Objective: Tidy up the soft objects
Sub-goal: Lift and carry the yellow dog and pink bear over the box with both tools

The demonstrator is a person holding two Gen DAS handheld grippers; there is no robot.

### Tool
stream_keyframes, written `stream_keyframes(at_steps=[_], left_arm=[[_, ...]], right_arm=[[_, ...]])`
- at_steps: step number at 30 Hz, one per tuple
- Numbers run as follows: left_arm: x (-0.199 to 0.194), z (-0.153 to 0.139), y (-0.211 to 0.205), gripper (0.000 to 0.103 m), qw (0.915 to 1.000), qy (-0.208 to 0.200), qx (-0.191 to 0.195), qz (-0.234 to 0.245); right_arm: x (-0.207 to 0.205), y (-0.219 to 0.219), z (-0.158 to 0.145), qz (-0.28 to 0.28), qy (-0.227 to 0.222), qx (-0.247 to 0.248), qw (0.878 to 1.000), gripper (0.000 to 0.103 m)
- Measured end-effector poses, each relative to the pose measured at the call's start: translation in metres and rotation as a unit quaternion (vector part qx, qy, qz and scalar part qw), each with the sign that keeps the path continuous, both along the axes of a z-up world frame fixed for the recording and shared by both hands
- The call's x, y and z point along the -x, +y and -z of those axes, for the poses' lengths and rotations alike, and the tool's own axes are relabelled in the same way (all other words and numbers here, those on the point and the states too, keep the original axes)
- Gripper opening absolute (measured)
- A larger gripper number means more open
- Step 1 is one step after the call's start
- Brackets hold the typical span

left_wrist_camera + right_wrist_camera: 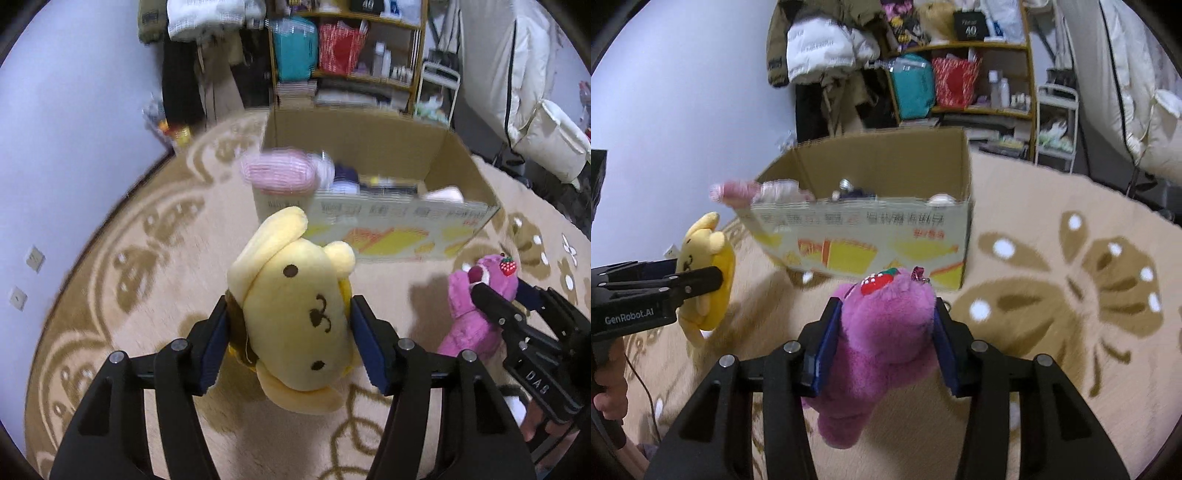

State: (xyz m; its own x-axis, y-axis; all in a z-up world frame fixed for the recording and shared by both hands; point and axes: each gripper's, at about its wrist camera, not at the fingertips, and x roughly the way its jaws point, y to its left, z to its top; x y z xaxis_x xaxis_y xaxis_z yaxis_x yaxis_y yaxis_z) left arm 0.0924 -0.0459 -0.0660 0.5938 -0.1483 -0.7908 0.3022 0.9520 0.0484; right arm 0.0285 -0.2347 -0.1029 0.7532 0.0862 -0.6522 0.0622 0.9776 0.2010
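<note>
My left gripper (291, 332) is shut on a yellow plush dog (295, 317), held above the rug. It also shows in the right wrist view (705, 280), at the left. My right gripper (882, 339) is shut on a pink-purple plush bear (882, 343) with a strawberry patch. The bear also shows in the left wrist view (480, 302), at the right. An open cardboard box (388, 225) (879, 236) stands ahead of both grippers, with several soft items inside and a pink striped one (280, 173) over its left rim.
A beige patterned rug (1052, 295) covers the floor. Behind the box stand a wooden shelf (960, 74) with bags and bottles, hanging coats (820, 48) and a white rack (1056, 122). A white wall (74, 129) is at the left, white bedding (546, 122) at the right.
</note>
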Motion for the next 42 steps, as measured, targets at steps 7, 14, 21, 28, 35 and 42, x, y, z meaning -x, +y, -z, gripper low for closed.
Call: stream_keyframes(at_steps=[7, 14, 21, 28, 35, 42], left_arm=[[0.0, -0.032, 0.006, 0.062, 0.9984, -0.052, 0.02, -0.002], [-0.003, -0.047, 0.002, 0.062, 0.9972, -0.073, 0.014, 0.0], [-0.011, -0.062, -0.007, 0.062, 0.9942, -0.107, 0.008, 0.002], [-0.027, -0.08, -0.022, 0.063, 0.9893, -0.145, -0.013, 0.009], [-0.047, -0.074, -0.03, 0.063, 0.9872, -0.159, -0.013, 0.004], [-0.059, -0.068, -0.043, 0.063, 0.9826, -0.183, -0.027, 0.016]], right_arm=[[0.005, -0.004, -0.043, 0.01, -0.061, 0.016, 0.998, 0.05], [0.001, -0.008, -0.063, 0.016, -0.08, 0.025, 0.996, 0.05], [-0.009, -0.013, -0.075, 0.022, -0.096, 0.039, 0.994, 0.05], [-0.028, -0.018, -0.092, 0.019, -0.114, 0.058, 0.992, 0.05], [-0.048, -0.027, -0.095, 0.029, -0.136, 0.063, 0.988, 0.05], [-0.065, -0.037, -0.086, 0.03, -0.136, 0.064, 0.988, 0.05]])
